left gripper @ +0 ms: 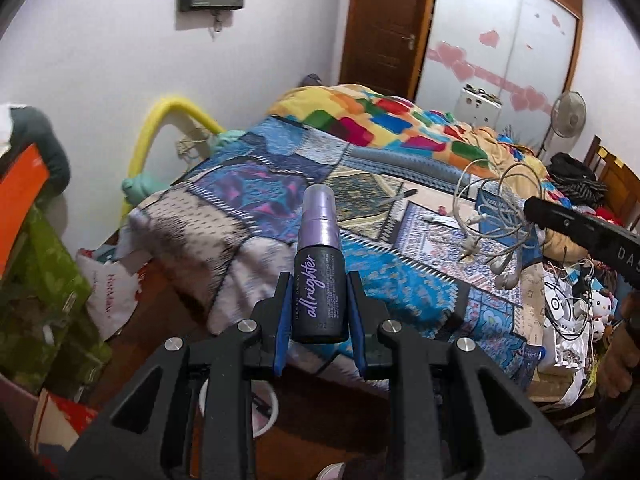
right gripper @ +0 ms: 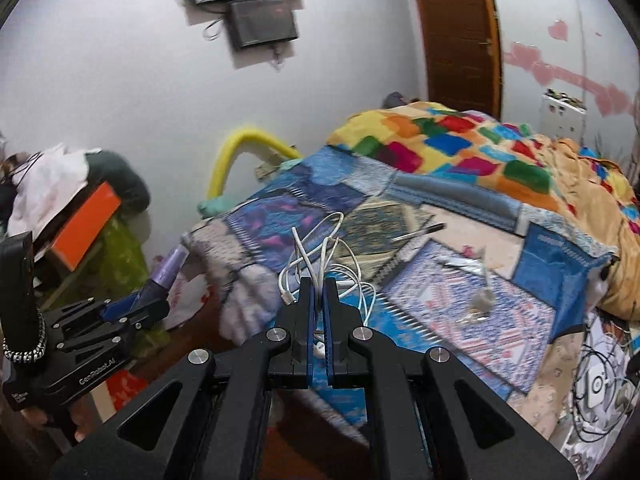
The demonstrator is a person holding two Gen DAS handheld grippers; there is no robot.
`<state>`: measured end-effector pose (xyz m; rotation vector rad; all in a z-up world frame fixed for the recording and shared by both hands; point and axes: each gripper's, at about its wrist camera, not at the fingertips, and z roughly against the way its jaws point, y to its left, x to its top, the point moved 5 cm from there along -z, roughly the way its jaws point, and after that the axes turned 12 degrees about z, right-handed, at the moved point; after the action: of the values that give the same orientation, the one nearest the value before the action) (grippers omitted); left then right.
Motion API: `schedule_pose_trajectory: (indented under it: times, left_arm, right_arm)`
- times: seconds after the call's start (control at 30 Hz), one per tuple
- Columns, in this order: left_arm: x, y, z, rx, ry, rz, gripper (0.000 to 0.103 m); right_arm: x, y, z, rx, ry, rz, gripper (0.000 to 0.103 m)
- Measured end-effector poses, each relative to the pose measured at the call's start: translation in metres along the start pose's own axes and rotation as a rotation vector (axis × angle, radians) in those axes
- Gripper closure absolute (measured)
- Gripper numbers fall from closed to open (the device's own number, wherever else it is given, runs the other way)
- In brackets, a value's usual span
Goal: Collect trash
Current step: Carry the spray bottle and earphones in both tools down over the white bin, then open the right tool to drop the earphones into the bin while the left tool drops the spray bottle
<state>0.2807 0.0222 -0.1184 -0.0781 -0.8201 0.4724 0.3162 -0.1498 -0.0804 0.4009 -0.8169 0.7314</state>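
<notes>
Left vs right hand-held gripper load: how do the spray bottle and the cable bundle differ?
The spray bottle is rigid, dark with a purple cap; the cable bundle is limp, white and tangled. The bottle stands upright between widely spaced fingers of the left hand-held gripper; the cable loops hang loose from the nearly closed right hand-held gripper. Both are lifted off the bed.

Home bedroom, patchwork-covered bed (left gripper: 256,200), colourful blanket (left gripper: 372,120), wooden door (left gripper: 384,24), standing fan (left gripper: 568,114)

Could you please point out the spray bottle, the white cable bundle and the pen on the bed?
spray bottle (left gripper: 318,300): left wrist view, on its dark labelled body.
white cable bundle (right gripper: 320,256): right wrist view, on the tangled loops.
pen (right gripper: 420,233): right wrist view, on its barrel.
</notes>
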Motion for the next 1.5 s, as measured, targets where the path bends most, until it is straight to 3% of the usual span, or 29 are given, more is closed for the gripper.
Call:
schedule_pose_trajectory:
  times: [0.5,0.77,1.0,1.2,1.5]
  left_arm:
    - [-0.039,0.108,0.02,0.103,0.029,0.112,0.078]
    - [-0.093,0.172,-0.021,0.156,0.156,0.244,0.078]
    - [-0.135,0.224,-0.063,0.201,0.284,0.36,0.078]
    - [-0.163,0.247,-0.102,0.25,0.381,0.397,0.078]
    - [-0.196,0.253,-0.144,0.249,0.504,0.395,0.078]
  right_arm:
    - [-0.017,0.115,-0.056,0.116,0.11,0.129,0.099]
    - [-0.05,0.175,-0.117,0.189,0.236,0.204,0.099]
    - [-0.098,0.207,-0.192,0.248,0.42,0.26,0.099]
    - [-0.138,0.222,-0.244,0.281,0.555,0.269,0.099]
    - [-0.189,0.227,-0.304,0.341,0.74,0.176,0.099]
